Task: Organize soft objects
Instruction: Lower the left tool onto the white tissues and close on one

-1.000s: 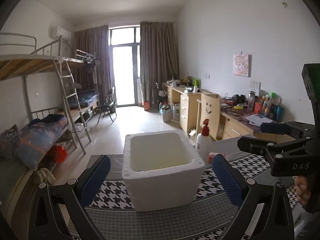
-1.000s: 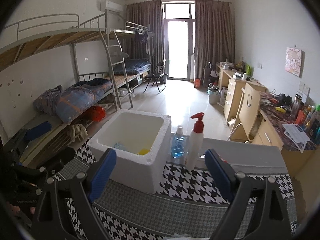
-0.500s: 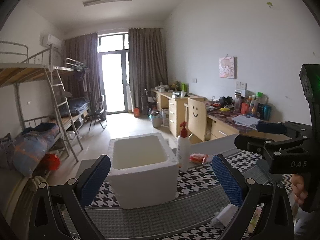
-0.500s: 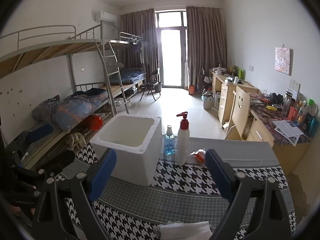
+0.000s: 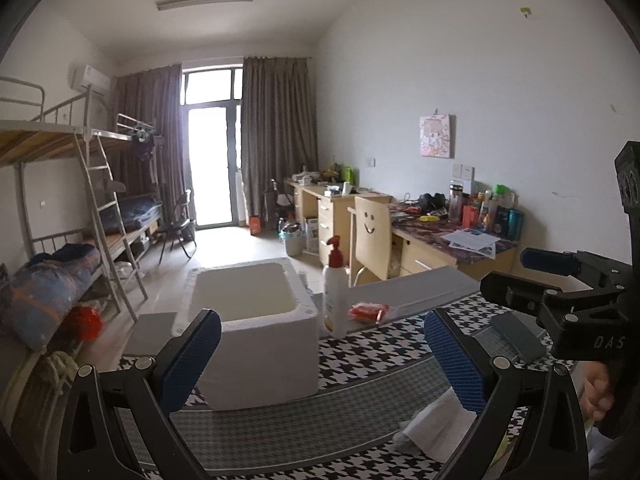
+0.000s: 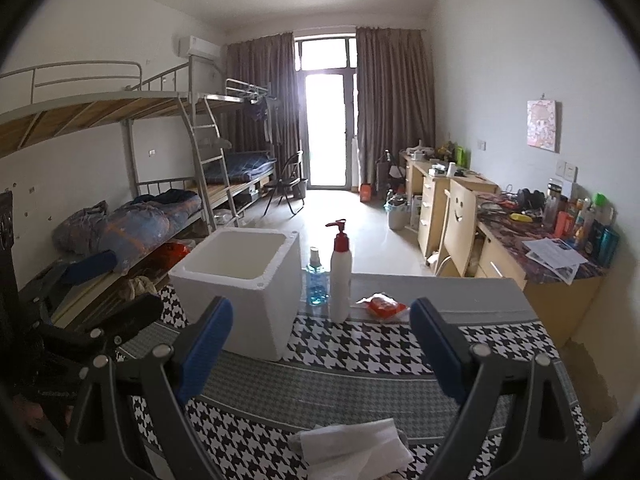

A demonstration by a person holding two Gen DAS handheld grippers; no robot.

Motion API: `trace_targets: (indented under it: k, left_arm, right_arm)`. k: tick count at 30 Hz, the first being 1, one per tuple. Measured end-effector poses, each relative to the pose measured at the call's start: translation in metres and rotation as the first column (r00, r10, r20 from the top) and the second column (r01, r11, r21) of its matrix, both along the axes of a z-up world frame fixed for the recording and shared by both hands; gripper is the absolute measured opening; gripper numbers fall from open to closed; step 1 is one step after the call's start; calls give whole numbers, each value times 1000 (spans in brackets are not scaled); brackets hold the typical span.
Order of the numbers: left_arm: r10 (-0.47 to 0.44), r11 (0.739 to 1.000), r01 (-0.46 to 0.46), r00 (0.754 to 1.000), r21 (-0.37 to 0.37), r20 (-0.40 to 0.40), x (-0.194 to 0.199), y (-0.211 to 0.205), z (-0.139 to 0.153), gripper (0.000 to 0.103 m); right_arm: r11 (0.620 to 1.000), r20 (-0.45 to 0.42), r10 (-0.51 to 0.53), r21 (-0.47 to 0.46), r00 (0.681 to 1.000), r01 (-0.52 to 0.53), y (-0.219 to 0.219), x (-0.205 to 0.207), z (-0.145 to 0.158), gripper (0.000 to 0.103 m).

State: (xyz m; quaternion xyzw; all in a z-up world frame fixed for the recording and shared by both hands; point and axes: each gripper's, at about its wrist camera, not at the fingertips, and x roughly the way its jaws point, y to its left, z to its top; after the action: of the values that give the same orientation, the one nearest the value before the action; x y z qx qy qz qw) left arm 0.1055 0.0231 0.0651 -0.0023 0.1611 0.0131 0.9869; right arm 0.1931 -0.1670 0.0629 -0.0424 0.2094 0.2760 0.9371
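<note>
A white foam box [image 5: 256, 328] stands on the houndstooth tablecloth [image 5: 360, 360]; it also shows in the right wrist view [image 6: 244, 280]. Its inside is hidden from both views. A white soft cloth [image 6: 356, 448] lies on the cloth near the table's front edge, just below my right gripper [image 6: 320, 348]; it also shows in the left wrist view [image 5: 436, 428]. My left gripper [image 5: 320, 356] is open and empty, held back from the box. My right gripper is open and empty too, and appears at the right of the left wrist view [image 5: 560, 292].
A white pump bottle with a red top [image 6: 340, 276], a blue sanitizer bottle [image 6: 316, 280] and a red packet [image 6: 382, 304] stand right of the box. A grey item [image 5: 516, 336] lies at the table's right. Bunk beds left, desks right.
Both grippers have pulled back and up from the box, so it looks smaller. The white cloth at the table's front has come into view. Both grippers stay open.
</note>
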Motion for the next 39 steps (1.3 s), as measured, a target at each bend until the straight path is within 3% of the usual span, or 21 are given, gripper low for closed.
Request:
trace_targets:
  k: [6, 25, 39]
  left_arm:
    - [-22, 999, 22, 1000, -42, 9, -5, -3, -9, 102]
    - [-157, 988, 157, 987, -10, 38, -11, -45, -35, 102]
    - [-275, 961, 275, 960, -13, -43, -3, -70, -62, 102]
  right_arm:
    - [999, 1, -27, 26, 1000, 27, -16, -6, -9, 93]
    - [989, 38, -143, 43, 989, 142, -58, -26, -33, 93]
    - [979, 4, -198, 42, 980, 198, -80, -28, -50, 93]
